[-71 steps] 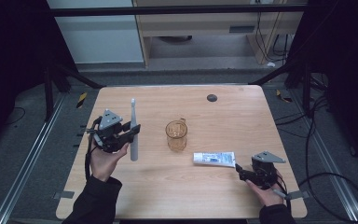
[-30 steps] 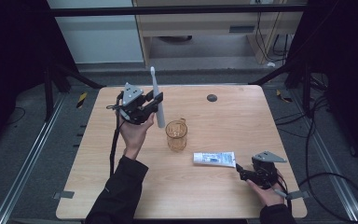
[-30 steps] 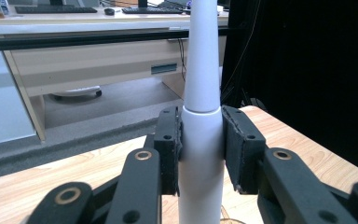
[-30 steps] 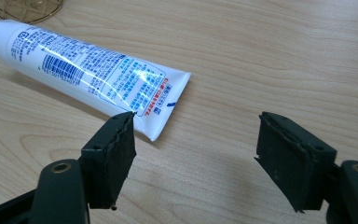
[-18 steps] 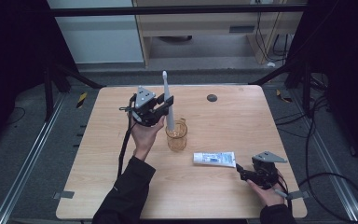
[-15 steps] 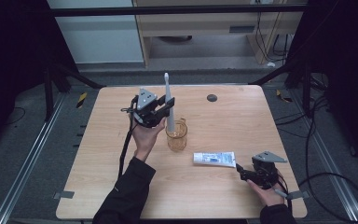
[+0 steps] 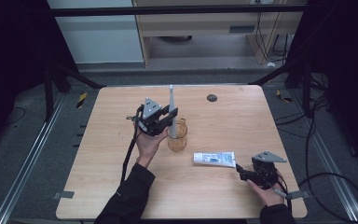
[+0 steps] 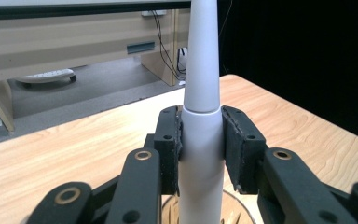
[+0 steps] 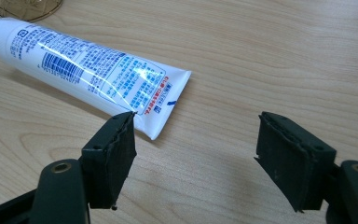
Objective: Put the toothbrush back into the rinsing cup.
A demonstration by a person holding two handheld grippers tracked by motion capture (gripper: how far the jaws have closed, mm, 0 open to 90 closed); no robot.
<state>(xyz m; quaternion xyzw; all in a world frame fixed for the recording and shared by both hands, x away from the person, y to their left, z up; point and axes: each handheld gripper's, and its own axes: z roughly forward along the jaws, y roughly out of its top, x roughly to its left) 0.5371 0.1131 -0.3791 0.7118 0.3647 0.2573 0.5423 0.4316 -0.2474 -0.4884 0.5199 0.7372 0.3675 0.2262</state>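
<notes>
While our left gripper (image 7: pixel 164 120) clamps a white toothbrush handle (image 8: pixel 200 140) between its 2 pads, we hold that handle upright over the amber cup (image 7: pixel 177 136), which stands near the middle of the table (image 7: pixel 242 121). From above, the handle's lower end sits at the cup's mouth; whether it reaches inside, we cannot tell. In the left gripper view the pads (image 8: pixel 170 149) press the handle from both sides just below the seam where its tapered top begins, and the cup's rim shows right beneath.

Our left hand (image 7: pixel 148 142) comes up beside the cup on its left. Right of the cup and a little nearer to us, a toothpaste tube (image 7: pixel 214 158) lies flat on the wood, its crimped end pointing away from the cup.

Our right gripper (image 7: pixel 243 173) rests beyond that crimped end, jaws spread wide and gripping nothing. In the right gripper view 1 pad (image 9: pixel 114 154) sits just beside the tube's crimp.

Well beyond the cup, near the table's far edge, lies a small dark disc (image 7: pixel 211 97).
</notes>
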